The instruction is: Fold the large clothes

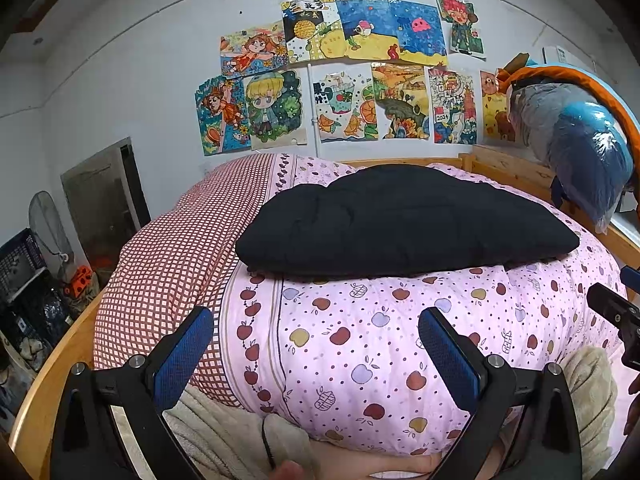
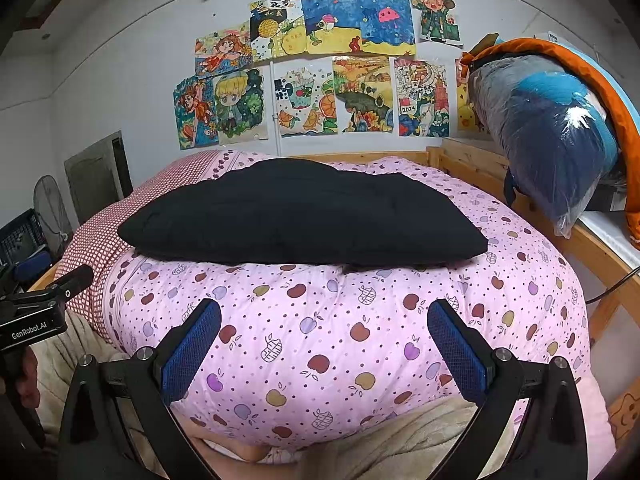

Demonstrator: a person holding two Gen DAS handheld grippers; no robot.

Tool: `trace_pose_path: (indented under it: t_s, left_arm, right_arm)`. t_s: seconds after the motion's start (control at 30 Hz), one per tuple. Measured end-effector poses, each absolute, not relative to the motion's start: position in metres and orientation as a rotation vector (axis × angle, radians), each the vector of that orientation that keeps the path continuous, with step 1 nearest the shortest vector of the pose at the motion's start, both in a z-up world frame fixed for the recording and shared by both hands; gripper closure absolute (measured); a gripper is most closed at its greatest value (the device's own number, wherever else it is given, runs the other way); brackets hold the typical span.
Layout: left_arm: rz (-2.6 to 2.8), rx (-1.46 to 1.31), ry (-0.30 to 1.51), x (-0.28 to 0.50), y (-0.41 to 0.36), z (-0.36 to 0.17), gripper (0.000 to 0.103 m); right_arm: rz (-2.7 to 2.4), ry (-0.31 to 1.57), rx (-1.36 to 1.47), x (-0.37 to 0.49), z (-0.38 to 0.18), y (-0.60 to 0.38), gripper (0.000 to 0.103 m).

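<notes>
A folded black garment (image 1: 404, 224) lies on the pink apple-print quilt (image 1: 360, 340) on the bed; it also shows in the right wrist view (image 2: 296, 216). My left gripper (image 1: 316, 320) is open and empty, hovering above the quilt in front of the garment. My right gripper (image 2: 324, 312) is open and empty, also short of the garment's near edge. The right gripper's body shows at the right edge of the left wrist view (image 1: 616, 312); the left gripper's body shows at the left edge of the right wrist view (image 2: 36, 312).
A red checked sheet (image 1: 168, 264) covers the bed's left side. A beige fleece blanket (image 2: 400, 440) lies nearest me. A wooden bed frame (image 2: 472, 164) rings the bed. A bagged blue bundle (image 2: 552, 132) rests on the right rail. A fan (image 1: 50, 232) and crates stand left.
</notes>
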State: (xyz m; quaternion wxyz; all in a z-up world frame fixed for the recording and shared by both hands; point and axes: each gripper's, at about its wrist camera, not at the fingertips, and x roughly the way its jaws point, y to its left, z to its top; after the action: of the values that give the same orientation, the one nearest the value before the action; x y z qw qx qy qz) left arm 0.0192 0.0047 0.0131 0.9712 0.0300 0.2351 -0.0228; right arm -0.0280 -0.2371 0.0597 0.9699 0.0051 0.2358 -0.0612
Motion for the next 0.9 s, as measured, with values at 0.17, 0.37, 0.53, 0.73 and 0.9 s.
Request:
trace_pose_path:
  t_s: [0.17,0.37,0.53,0.73,0.9]
  left_arm:
    - [-0.058,0.048,0.491,0.0201,0.0045,0.0129,0.000]
    - [-0.067,0.041,0.493,0.0210,0.0044,0.0128,0.000]
    - [-0.068,0.033,0.499,0.0225,0.0043,0.0122,0.000]
    - [-0.055,0.030,0.496,0.0203,0.0041,0.0118,0.000]
    - [-0.056,0.030,0.499,0.0212,0.0036,0.0112,0.000]
  right_arm:
    - [-0.123,0.476,0.011,-0.0278,0.0598,-0.2377,0.002]
    - [-0.124,0.478,0.010,-0.0273,0.0577,-0.2371,0.002]
    - [-0.119,0.481,0.001,-0.0251,0.0549,-0.2350,0.002]
    - [-0.116,0.481,0.001,-0.0259,0.0530,-0.2329,0.002]
    - [-0.116,0.483,0.001,-0.0260,0.0535,-0.2324,0.002]
